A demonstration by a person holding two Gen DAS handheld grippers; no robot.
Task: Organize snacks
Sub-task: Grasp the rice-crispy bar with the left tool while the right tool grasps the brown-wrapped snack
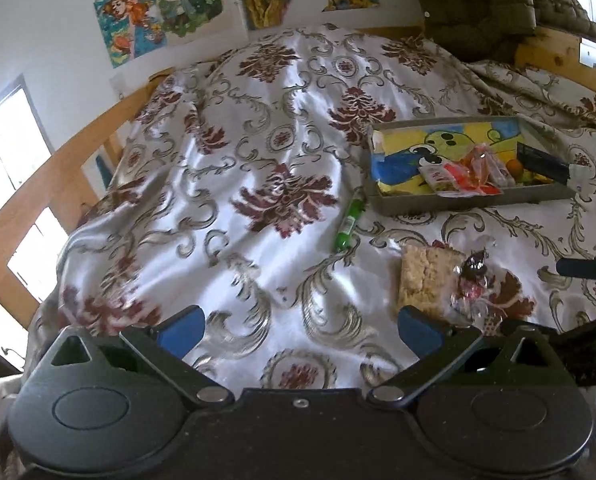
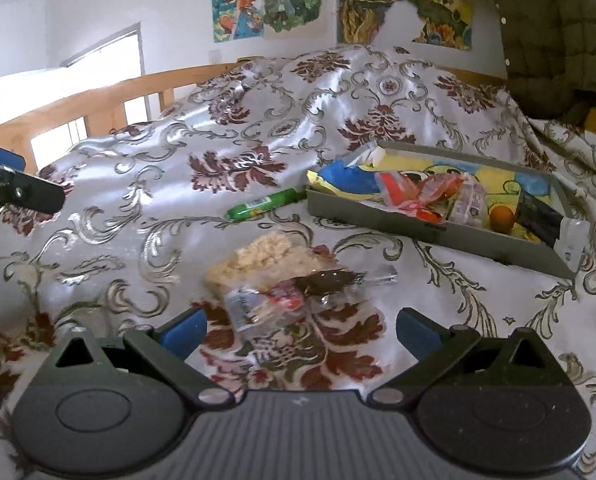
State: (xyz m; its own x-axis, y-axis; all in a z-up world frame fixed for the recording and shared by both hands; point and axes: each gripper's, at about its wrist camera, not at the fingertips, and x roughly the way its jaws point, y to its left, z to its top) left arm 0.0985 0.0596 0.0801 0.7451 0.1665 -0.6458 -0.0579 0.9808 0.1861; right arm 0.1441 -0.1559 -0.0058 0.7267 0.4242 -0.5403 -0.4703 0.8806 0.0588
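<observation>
A grey tray with a cartoon lining lies on the bedspread and holds several wrapped snacks, a small orange ball and a dark packet. A green tube lies just left of the tray. A rice-crisp bar in clear wrap rests nearer, with a dark wrapped sweet and a small red-and-white packet against it. My left gripper is open over bare cloth, left of the bar. My right gripper is open, with the small packet just ahead between its fingers.
The floral satin bedspread bulges into a mound behind the snacks. A wooden bed rail runs along the left side. An olive quilted jacket hangs at the back right. Posters cover the wall.
</observation>
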